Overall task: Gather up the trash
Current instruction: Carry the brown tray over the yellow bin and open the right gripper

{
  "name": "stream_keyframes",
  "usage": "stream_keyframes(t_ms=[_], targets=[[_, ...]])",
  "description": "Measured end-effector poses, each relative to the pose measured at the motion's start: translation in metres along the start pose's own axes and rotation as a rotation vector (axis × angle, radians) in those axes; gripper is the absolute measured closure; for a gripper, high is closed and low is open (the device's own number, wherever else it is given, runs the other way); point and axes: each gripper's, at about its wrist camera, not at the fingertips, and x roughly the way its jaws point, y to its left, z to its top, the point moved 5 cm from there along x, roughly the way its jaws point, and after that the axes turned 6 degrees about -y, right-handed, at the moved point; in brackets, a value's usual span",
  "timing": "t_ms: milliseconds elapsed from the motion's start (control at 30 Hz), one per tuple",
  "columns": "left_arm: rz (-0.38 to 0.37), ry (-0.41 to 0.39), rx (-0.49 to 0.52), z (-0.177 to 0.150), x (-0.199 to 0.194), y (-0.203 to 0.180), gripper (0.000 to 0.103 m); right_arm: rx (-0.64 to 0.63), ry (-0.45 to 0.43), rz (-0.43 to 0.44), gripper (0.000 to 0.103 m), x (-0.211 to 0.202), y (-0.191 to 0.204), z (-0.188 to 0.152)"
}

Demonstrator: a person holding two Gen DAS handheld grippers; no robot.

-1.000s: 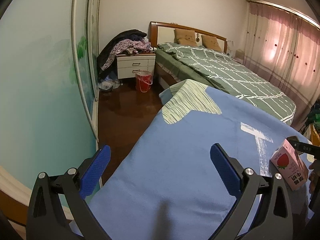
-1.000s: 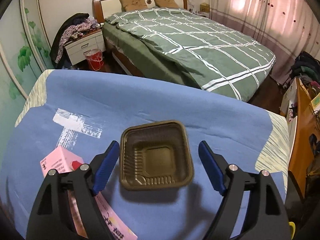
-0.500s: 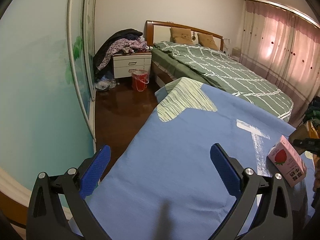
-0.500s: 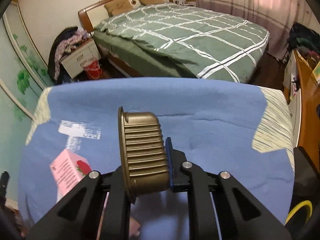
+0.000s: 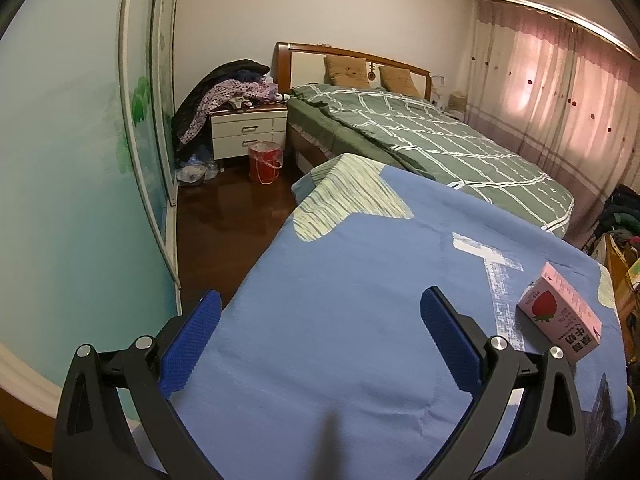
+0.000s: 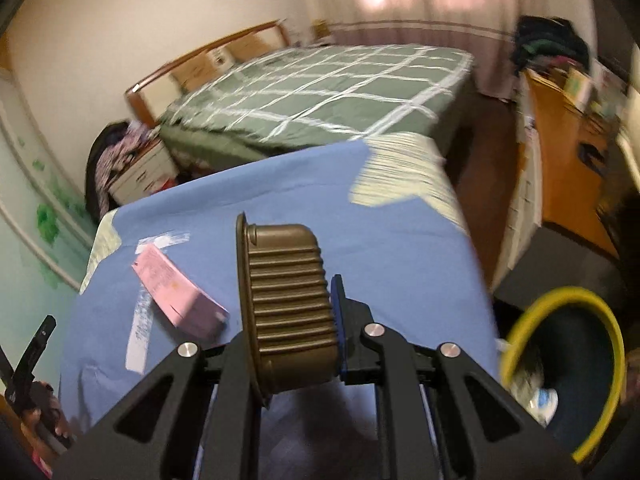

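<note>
My right gripper point(image 6: 294, 300) is shut on a brown ribbed plastic tray point(image 6: 286, 304), held on edge above the blue cloth point(image 6: 280, 204). A pink strawberry milk carton point(image 6: 176, 290) lies on the cloth to its left; it also shows in the left wrist view point(image 5: 560, 316). A bin with a yellow rim point(image 6: 560, 364) sits low at the right, with some trash inside. My left gripper point(image 5: 320, 336) is open and empty above the cloth point(image 5: 340, 300), left of the carton.
A green checked bed point(image 5: 420, 136) lies beyond the cloth-covered table. A white nightstand point(image 5: 248, 136) with piled clothes and a red bucket point(image 5: 264, 162) stand by the left wall. An orange wooden cabinet point(image 6: 568, 160) stands at the right.
My right gripper closed on the brown tray, lifted it on edge, and swung right toward the yellow-rimmed bin. The left gripper stays open and has drifted slightly.
</note>
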Motion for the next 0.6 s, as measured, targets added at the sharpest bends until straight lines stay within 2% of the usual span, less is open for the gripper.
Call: stream_keyframes(t_ms=[167,333,467,600], targets=[[-0.005,-0.003,0.011,-0.001,-0.002,-0.002,0.005,0.111,-0.069,-0.144,0.091,-0.040,-0.064,-0.030],[-0.008,-0.002,0.034,-0.003,-0.002,-0.007,0.005,0.218,-0.085,-0.273,0.091,-0.060,-0.122,-0.059],[-0.008,-0.002,0.045,-0.003,-0.002,-0.008,0.005,0.315,-0.068,-0.327,0.091,-0.063,-0.164,-0.076],[-0.006,0.003,0.051,-0.005,0.000,-0.008,0.005,0.370,-0.058,-0.358,0.091,-0.063,-0.187,-0.087]])
